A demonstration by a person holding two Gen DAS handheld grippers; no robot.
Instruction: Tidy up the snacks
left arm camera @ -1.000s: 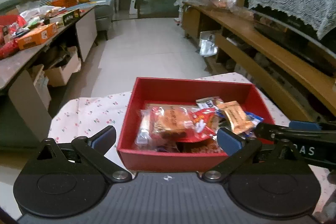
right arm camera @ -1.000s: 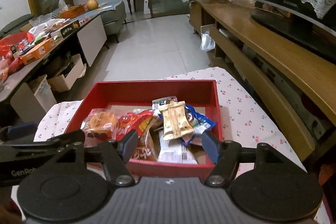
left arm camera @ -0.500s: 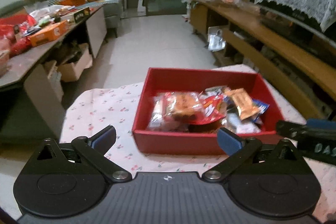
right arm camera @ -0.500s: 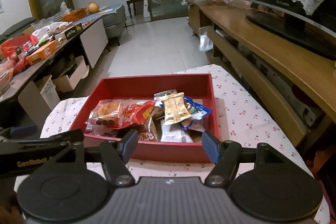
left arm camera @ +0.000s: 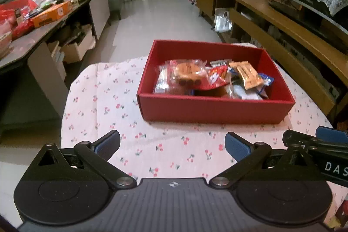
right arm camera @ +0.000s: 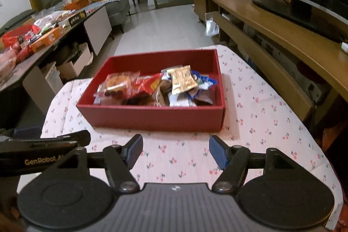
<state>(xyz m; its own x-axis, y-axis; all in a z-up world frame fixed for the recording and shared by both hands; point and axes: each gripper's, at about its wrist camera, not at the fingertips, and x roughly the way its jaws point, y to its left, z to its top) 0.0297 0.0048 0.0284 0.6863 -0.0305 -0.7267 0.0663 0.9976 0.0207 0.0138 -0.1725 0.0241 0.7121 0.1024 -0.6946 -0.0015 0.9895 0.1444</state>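
Observation:
A red box stands on the cherry-print tablecloth. It holds several snack packets: a clear-wrapped cake, a red packet, a gold packet and a blue one. My left gripper is open and empty, well short of the box. My right gripper is open and empty, also short of the box. Each gripper shows at the edge of the other's view.
A long table with boxes and packets runs along the left. A wooden TV bench runs along the right. Tiled floor lies beyond the small table.
Both grippers have drawn back from the box toward me; the box now sits farther away with tablecloth showing in front of it. Both stayed open.

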